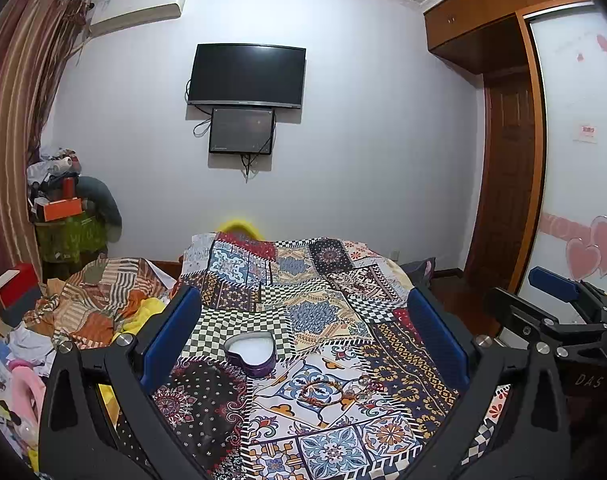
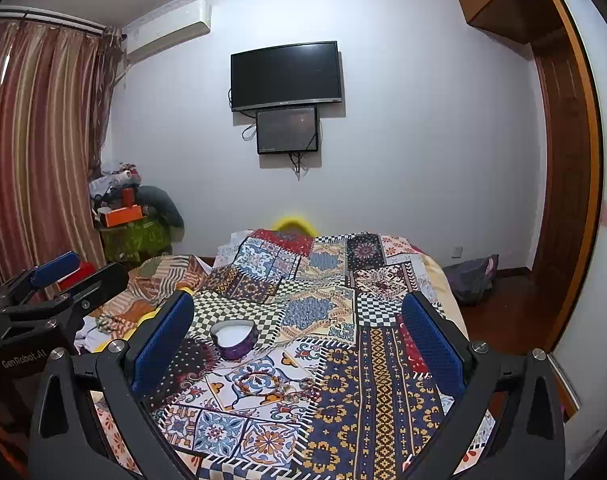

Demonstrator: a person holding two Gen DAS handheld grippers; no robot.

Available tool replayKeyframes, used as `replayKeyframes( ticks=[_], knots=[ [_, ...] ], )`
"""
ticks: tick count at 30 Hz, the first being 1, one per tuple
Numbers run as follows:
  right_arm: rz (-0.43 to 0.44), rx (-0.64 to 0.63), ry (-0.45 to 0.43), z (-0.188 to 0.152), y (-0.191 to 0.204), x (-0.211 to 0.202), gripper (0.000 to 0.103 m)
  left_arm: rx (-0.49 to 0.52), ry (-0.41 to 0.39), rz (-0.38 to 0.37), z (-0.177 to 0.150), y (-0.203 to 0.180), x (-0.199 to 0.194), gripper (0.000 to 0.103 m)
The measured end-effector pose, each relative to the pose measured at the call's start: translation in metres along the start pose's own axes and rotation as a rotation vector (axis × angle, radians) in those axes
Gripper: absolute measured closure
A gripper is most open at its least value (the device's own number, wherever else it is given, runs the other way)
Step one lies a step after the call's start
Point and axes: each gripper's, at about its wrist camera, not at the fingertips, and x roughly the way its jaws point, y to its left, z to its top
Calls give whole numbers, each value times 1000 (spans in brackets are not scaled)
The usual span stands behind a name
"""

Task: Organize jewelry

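Observation:
A purple heart-shaped box [image 1: 249, 354] [image 2: 234, 338] with a white inside lies open on the patterned bedspread. Just in front of it lies a beaded bracelet [image 1: 319, 390] [image 2: 259, 384], with a small pile of silvery jewelry [image 1: 365, 386] [image 2: 301, 390] to its right. My left gripper [image 1: 303, 332] hovers above the bed, open, nothing between its blue pads; the box sits between its fingers in that view. My right gripper [image 2: 299, 332] is also open and holds nothing. Each gripper shows at the edge of the other's view.
The patchwork bedspread [image 1: 323, 280] covers the bed. Rumpled striped cloth and clothes [image 1: 99, 300] pile up at the bed's left. A cluttered stand [image 1: 67, 208] is in the far left corner. A wardrobe and door [image 1: 507, 184] are on the right.

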Motion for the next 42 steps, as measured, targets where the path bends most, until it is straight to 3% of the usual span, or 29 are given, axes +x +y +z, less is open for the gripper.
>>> replayKeyframes(
  ticks=[10, 24, 29, 31, 38, 42],
  knots=[
    [-20, 16, 70, -13, -12, 25, 0, -11, 73, 4, -11, 7, 31, 0],
    [-85, 25, 332, -68, -49, 92, 0, -46, 354, 34, -78, 19, 125, 0],
    [-45, 40, 415, -83, -56, 110, 0, 0, 448, 41, -106, 14, 148, 6],
    [-17, 40, 438, -87, -55, 118, 1, 2, 484, 24, -113, 14, 154, 13],
    [121, 35, 514, -97, -36, 140, 28, -31, 574, -75, -126, 17, 170, 26],
    [173, 4, 554, -103, -22, 151, 47, -66, 605, -117, -131, 24, 173, 43]
  ],
)
